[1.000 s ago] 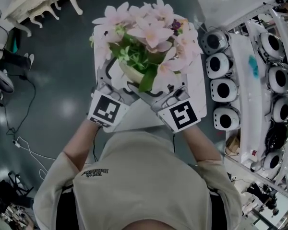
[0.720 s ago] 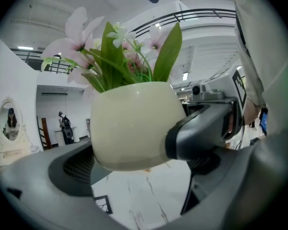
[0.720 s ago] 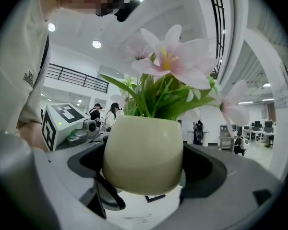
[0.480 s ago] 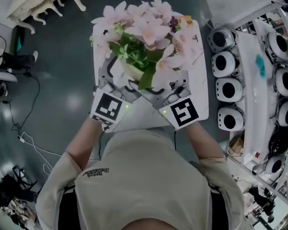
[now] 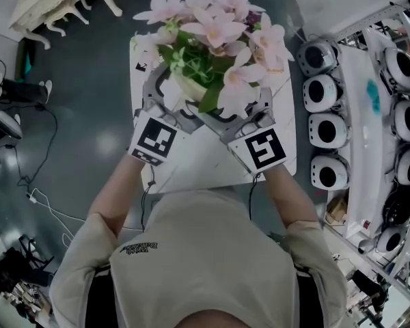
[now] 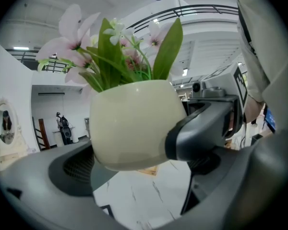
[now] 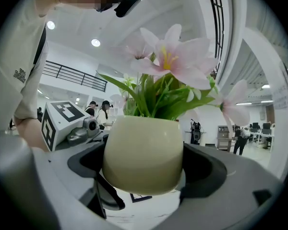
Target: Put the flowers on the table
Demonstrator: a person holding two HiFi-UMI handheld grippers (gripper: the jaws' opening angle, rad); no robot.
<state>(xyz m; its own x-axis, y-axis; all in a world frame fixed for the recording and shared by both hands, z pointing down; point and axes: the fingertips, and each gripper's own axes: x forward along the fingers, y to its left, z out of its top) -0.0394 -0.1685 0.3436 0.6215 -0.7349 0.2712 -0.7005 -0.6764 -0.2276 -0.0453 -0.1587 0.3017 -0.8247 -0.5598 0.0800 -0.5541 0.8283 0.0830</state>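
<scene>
The left gripper (image 5: 171, 101) has its jaws closed round the cream flower pot (image 5: 183, 91) from the near left, one pad pressed against its side; the pot, with its pink flowers (image 5: 215, 29) and green leaves, hangs above the white marbled desk (image 5: 212, 173) without touching it. The right gripper (image 5: 236, 111) grips the same pot from the near right, its jaws spread only to the pot's width and the pot wedged between them; a row of round white devices (image 5: 320, 108) stands right of the desk.
</scene>
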